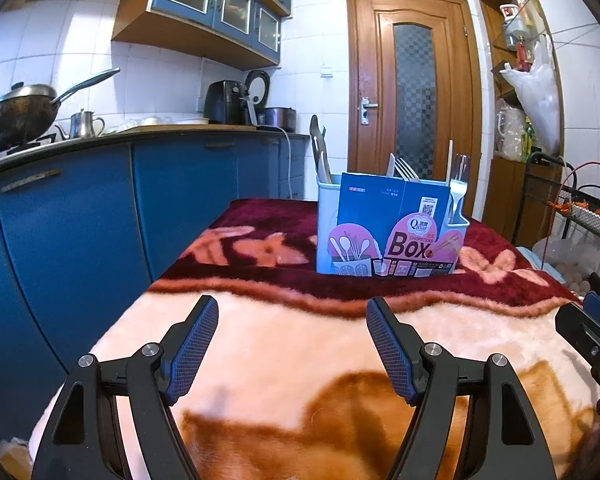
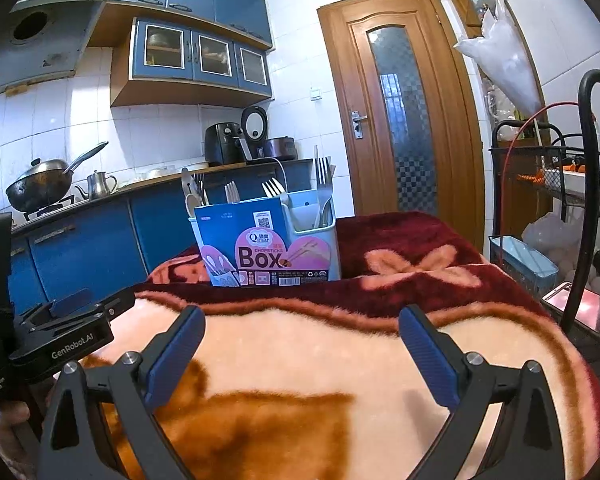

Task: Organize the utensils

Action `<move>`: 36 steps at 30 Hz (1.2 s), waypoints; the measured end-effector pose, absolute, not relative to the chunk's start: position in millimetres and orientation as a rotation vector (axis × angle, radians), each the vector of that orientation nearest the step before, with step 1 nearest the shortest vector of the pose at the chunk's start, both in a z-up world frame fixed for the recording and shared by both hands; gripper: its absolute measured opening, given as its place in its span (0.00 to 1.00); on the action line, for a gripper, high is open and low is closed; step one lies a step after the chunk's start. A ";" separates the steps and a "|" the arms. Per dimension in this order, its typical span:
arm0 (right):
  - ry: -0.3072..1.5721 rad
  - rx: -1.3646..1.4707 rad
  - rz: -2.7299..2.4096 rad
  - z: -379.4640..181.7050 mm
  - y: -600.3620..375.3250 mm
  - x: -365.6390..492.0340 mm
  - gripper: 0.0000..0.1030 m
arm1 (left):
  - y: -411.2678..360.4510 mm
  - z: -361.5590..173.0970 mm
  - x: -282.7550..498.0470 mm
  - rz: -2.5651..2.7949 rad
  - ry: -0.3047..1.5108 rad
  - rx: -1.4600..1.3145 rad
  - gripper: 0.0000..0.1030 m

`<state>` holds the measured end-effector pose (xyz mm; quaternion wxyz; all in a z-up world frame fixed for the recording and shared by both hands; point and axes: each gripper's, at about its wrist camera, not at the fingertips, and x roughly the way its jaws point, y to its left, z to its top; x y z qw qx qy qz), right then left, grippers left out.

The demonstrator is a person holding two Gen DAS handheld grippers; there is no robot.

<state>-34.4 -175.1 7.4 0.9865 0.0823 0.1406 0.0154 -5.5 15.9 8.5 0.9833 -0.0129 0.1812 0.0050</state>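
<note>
In the left wrist view, the left gripper [image 1: 292,312] hangs at lower centre over the blanket-covered table [image 1: 284,344], jaws wide and holding nothing, while the utensil holder [image 1: 388,232] stands right of centre with forks [image 1: 458,188] upright in its compartments. In the right wrist view, the right gripper [image 2: 300,322] is likewise spread wide and empty, the holder left of centre, likely because no loose utensils show on the blanket.

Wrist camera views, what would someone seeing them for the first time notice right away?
First, the pale blue utensil holder standing mid-table on the plush red and peach blanket, its printed "Box" sleeve facing the cameras and forks and spoons poking out the top. Next, the two open tools in the foreground, left tool and right tool, both empty. Behind, a blackened wok sits on the stove at left.
</note>
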 end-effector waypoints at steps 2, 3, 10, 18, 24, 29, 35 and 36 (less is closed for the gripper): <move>0.285 0.166 0.031 7.3 -175.0 -34.5 0.96 | 16.1 8.5 -5.4 0.009 0.364 -0.027 0.75; 0.285 0.167 0.031 7.3 -174.7 -34.8 0.96 | 16.2 8.3 -5.4 0.009 0.364 -0.028 0.75; 0.286 0.167 0.030 7.3 -174.5 -34.7 0.96 | 15.4 8.0 -6.4 0.007 0.365 -0.025 0.75; 0.287 0.165 0.030 7.4 -174.1 -34.6 0.96 | 14.7 7.9 -6.4 0.004 0.365 -0.025 0.75; 0.291 0.165 0.030 7.2 -173.1 -33.5 0.96 | 14.9 7.9 -6.2 0.003 0.366 -0.027 0.75; 0.294 0.166 0.031 6.7 -173.3 -32.8 0.97 | 14.9 7.8 -6.0 0.002 0.366 -0.028 0.75; 0.294 0.167 0.031 6.8 -173.3 -32.8 0.96 | 15.1 7.8 -6.0 0.003 0.366 -0.029 0.75; 0.294 0.167 0.031 6.8 -173.3 -32.8 0.96 | 15.2 7.7 -6.1 0.003 0.367 -0.030 0.75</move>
